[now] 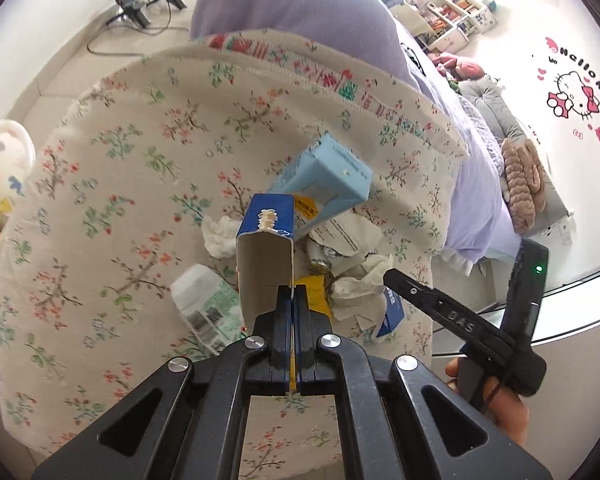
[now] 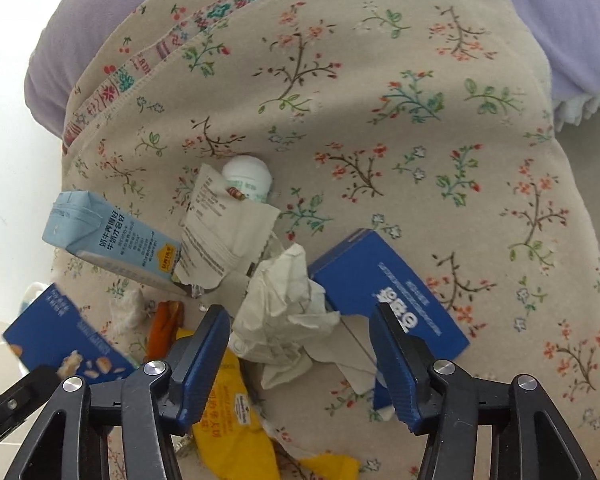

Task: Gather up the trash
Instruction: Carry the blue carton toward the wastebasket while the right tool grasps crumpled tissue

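— Your left tongs [image 1: 294, 292] sit closest to the lens, pressed together on the edge of a torn blue carton piece [image 1: 265, 248], whose plain cardboard inside faces you, lifted above the pile.

— And your right?

— Your right tongs [image 2: 300, 320] are spread wide, with nothing between the blue pads [image 2: 204, 344]. They hover over a crumpled white tissue [image 2: 284, 312] in the middle of the heap.

— Where does the trash lie?

— All of it lies on the floral cloth [image 2: 380, 140] draped over the bed, with the lilac bedding [image 1: 284, 4] showing past its edge. From your right wrist you see a light blue milk carton [image 2: 112, 240] on its side at the left, a torn white wrapper [image 2: 216, 232] partly over it, and a small white bottle [image 2: 248, 180] just behind the wrapper.

— Anything beside the tissue?

— A flat dark blue box [image 2: 384, 288] touches its right side, partly under your right pad. A yellow snack wrapper [image 2: 228, 420] lies near the bottom of that view, below the left pad. At the far left edge you can see the blue carton piece your other tongs hold, printed side showing.

— From your left wrist?

— The white bottle [image 1: 208, 304] lies left of the pinched piece, and the milk carton [image 1: 324, 176] sits beyond it.
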Demonstrator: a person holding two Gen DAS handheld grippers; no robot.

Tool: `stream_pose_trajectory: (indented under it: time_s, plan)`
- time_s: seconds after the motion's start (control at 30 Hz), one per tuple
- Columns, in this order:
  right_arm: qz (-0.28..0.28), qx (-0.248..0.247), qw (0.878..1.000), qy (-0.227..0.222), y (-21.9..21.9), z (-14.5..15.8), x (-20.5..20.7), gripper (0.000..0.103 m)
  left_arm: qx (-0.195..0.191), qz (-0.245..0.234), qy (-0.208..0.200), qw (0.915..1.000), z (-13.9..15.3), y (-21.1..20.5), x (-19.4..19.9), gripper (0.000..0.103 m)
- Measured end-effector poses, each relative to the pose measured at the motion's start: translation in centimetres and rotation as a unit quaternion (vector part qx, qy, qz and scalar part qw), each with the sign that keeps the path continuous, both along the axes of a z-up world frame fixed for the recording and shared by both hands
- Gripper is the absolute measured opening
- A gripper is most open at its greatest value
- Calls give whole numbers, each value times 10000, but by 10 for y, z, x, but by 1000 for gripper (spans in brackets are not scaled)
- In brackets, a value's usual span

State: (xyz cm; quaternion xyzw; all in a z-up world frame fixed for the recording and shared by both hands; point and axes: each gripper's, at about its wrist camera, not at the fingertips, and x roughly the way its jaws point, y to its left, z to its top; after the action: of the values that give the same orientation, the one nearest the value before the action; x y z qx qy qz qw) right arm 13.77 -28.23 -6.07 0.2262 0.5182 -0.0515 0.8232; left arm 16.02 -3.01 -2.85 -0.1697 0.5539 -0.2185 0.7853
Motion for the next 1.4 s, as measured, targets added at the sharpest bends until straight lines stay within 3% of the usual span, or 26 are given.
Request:
stream_pose_trajectory:
  time_s: [0.1, 0.27, 0.37, 0.4, 0.5, 0.83, 1.07, 1.4]
  plan:
    - [65, -97, 9999, 46, 6, -4, 6, 63, 25, 53, -32, 10000, 4, 10, 0, 0]
    - [102, -158, 9997, 147, 11, -12, 15, 50, 19, 186, -41, 9998, 6, 26, 3, 0]
    - [159, -212, 9995, 199, 14, -17, 18, 30, -1, 181, 4, 9998, 6, 31, 4, 0]
    - [190, -235, 9994, 197, 15, -16, 18, 18, -6, 187, 7, 9998, 6, 33, 4, 0]
    - [145, -218, 9996, 114, 15, -7, 14, 8, -2, 215, -27, 9998, 8, 39, 6, 0]
    - [62, -102, 9996, -242, 12, 16, -1, 7, -96, 368, -59, 9993, 15, 59, 9, 0]
    - [1, -52, 9972, -743, 6, 48, -24, 7, -156, 474, -104, 9987, 20, 76, 11, 0]
    - [-32, -168, 9884, -1508, 10, 88, -38, 7, -471, 1109, -20, 9927, 24, 139, 24, 0]
